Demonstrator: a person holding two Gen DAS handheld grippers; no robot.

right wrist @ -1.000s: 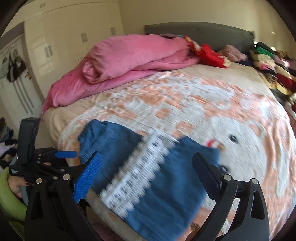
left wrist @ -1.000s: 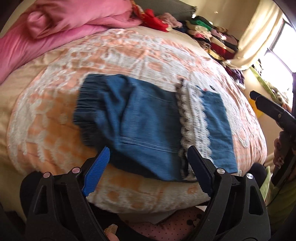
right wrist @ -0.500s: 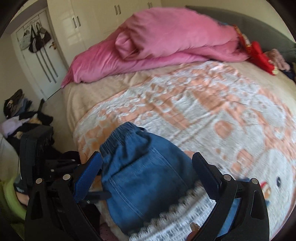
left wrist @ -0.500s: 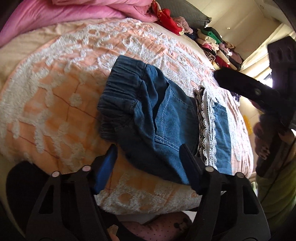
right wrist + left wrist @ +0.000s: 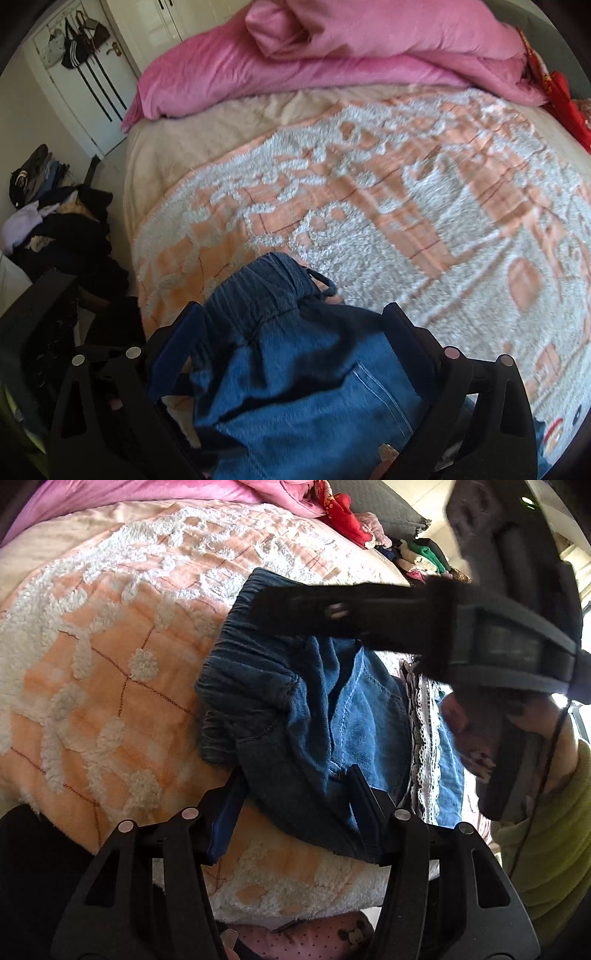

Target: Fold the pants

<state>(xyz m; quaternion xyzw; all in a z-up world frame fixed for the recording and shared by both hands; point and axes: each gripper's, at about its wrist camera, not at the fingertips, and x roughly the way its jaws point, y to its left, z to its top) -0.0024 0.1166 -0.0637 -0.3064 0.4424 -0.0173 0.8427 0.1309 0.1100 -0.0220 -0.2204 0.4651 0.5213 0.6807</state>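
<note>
Between my left fingers [image 5: 360, 794] I see the pants [image 5: 325, 716]: soft matt denim with lace trim. Beyond them, the bed [image 5: 110, 635] blanket looks fuzzy, tufted cloth.

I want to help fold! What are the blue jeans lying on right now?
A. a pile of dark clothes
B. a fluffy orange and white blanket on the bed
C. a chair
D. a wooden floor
B: the jeans lie on the fluffy orange and white blanket that covers the bed, near its edge, with the pink quilt bunched up farther back.
</note>
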